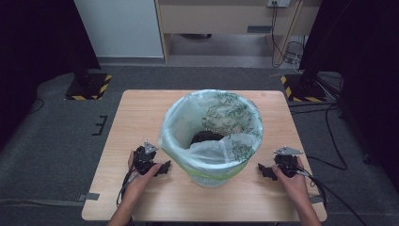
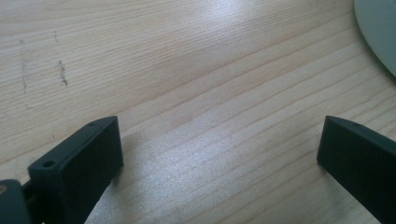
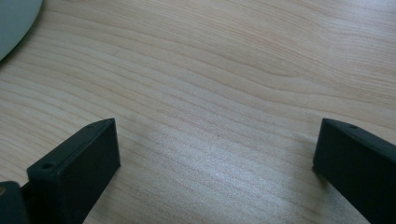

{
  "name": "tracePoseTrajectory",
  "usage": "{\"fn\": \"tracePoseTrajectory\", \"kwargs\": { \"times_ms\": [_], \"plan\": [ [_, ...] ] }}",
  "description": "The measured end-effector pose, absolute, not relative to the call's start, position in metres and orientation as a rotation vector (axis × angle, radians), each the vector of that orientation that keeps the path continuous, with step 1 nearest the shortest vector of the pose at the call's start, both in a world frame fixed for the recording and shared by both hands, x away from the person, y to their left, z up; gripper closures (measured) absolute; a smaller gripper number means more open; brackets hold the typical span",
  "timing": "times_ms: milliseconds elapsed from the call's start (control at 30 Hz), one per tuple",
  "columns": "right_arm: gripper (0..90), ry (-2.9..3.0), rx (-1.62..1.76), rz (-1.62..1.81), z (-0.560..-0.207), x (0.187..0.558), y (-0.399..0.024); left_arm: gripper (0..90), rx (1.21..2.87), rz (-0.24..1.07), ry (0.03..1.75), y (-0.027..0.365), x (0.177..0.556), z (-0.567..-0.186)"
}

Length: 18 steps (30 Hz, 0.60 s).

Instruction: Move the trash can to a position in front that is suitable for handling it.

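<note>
Two grippers are held low over a wooden table (image 1: 141,113), the left gripper (image 1: 164,168) and right gripper (image 1: 261,169) flanking a bin (image 1: 207,176) at the table's middle. Both sets of jaws stand wide apart, nothing between them. The bin is lined with a loose bag (image 1: 221,148); if thin film were pinched carelessly, it could be torn or the bin tipped. Grey carpet, cables and stand bases are seen around.
</note>
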State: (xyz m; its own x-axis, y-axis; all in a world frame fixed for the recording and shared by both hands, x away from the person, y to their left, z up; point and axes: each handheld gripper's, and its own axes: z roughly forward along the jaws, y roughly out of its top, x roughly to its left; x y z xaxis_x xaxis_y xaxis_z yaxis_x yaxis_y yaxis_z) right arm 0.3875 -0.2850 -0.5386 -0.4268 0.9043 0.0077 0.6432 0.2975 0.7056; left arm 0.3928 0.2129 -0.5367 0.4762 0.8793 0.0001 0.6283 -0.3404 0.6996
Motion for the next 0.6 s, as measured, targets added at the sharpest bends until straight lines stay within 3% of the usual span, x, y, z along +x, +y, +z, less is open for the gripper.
{"fn": "tracePoseTrajectory", "kwargs": {
  "times_ms": [367,600],
  "plan": [
    [3.7,2.102,1.45,1.056,-0.535,0.385,-0.291,2.3,2.011,0.501,1.232,0.218,0.391,-0.526],
    [3.9,2.053,1.38,1.163,-0.515,0.381,-0.282,2.7,1.959,0.489,1.177,0.215,0.384,-0.513]
  ]
}}
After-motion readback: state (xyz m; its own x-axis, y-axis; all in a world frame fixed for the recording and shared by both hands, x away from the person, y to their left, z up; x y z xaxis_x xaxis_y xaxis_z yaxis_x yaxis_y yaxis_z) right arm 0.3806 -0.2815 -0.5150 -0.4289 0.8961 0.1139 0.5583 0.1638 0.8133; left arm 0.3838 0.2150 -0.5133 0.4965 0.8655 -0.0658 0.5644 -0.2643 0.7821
